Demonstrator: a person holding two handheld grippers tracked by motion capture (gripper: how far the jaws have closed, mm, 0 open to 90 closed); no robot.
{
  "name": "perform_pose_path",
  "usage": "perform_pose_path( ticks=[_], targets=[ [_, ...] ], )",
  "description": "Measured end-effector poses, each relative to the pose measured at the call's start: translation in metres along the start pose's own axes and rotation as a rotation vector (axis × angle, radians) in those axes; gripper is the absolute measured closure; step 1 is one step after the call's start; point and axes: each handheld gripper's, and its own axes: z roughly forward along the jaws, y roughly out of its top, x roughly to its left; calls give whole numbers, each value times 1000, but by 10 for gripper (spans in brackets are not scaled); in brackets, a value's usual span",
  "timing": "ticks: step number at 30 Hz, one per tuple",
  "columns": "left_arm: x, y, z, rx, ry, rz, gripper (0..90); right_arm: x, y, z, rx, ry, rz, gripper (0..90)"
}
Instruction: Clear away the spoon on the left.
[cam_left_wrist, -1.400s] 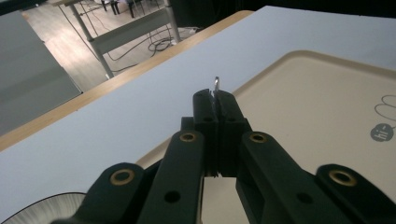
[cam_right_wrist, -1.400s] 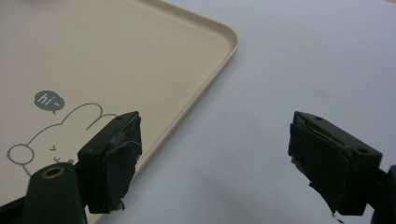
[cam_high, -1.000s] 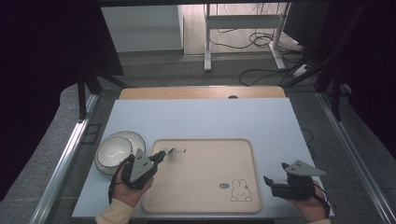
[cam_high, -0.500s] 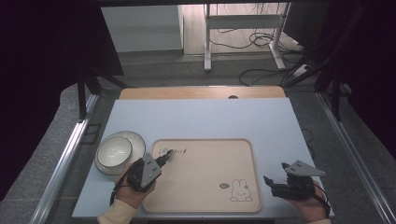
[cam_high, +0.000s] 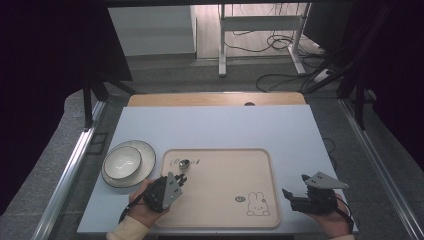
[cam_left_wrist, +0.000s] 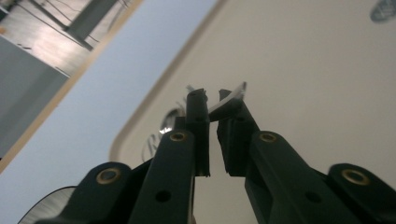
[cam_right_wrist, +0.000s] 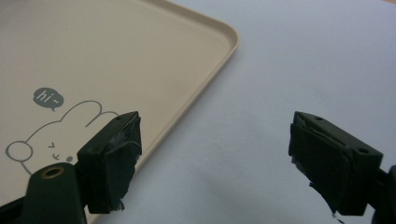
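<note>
A small metal spoon (cam_high: 184, 163) lies with its bowl on the beige tray (cam_high: 225, 170) near the far left corner, over the printed lettering. Its handle (cam_left_wrist: 231, 99) runs back between the tips of my left gripper (cam_high: 182, 179). In the left gripper view that gripper (cam_left_wrist: 212, 95) shows a narrow gap between its jaws, which have just been opening, and the pads no longer squeeze the handle. My right gripper (cam_high: 290, 199) rests on the table off the tray's near right corner. Its jaws (cam_right_wrist: 215, 126) stand wide open with nothing between them.
A white bowl (cam_high: 122, 163) sits on a plate (cam_high: 145, 150) on the pale blue table (cam_high: 215, 125), left of the tray. A rabbit drawing (cam_high: 258, 204) marks the tray's near right part. The table's front edge runs just under both hands.
My left hand has come lower and nearer along the tray's left side, and the spoon's bowl has settled on the tray. The right hand has kept still.
</note>
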Motion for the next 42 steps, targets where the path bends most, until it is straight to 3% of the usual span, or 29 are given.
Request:
perform_pose_path(
  ticks=[5, 16, 20, 25, 29, 32, 37, 42],
  targets=[
    [-6, 0, 6, 43, -42, 15, 840, 0, 0, 0, 0, -2, -1, 174],
    [-10, -1, 12, 88, -81, 19, 835, 1, 0, 1, 6, 0, -6, 174],
    [-9, -4, 17, 126, -128, 14, 808, 1, 0, 1, 6, -1, -3, 174],
    [-6, -8, 22, 162, -220, -25, 642, 1, 0, 1, 5, -2, -5, 174],
    [-2, -9, 20, 130, -246, -59, 457, 0, 0, 1, 6, -5, -5, 174],
    [2, -10, 19, 134, -298, -86, 323, 0, -1, 1, 5, -5, -5, 173],
    [4, -12, 17, 125, -314, -104, 222, 0, 0, 1, 5, -5, -5, 173],
    [10, -12, 12, 88, -281, -140, 214, 0, 0, 1, 4, -5, -5, 173]
  ],
)
